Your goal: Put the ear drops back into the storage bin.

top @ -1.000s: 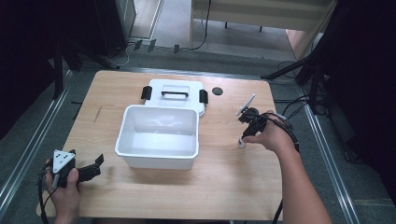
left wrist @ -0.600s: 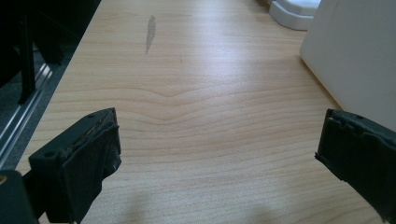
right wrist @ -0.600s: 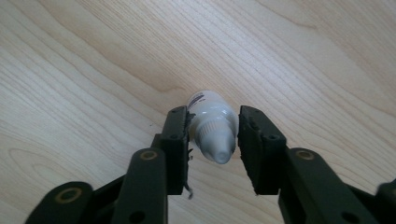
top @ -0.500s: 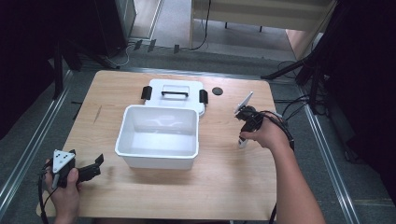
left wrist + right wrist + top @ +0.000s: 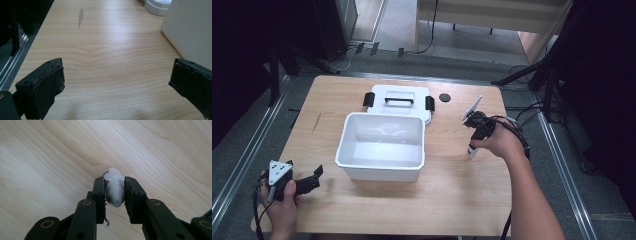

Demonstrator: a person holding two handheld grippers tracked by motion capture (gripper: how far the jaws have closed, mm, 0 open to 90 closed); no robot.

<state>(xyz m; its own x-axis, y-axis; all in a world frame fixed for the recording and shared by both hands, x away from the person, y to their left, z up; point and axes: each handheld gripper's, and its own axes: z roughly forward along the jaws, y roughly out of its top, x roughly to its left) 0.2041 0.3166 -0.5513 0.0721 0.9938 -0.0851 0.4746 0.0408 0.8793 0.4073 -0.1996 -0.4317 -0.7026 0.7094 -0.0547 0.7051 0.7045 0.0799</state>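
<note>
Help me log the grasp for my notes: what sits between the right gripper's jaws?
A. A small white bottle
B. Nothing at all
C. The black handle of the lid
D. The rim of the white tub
A: in the right gripper view the right gripper has its pads pressed on either side of a small white bottle, above the wooden table.

The high view looks down on the whole table [image 5: 452, 200]; both gripper views sit close above its wood, looking along their jaws.
</note>
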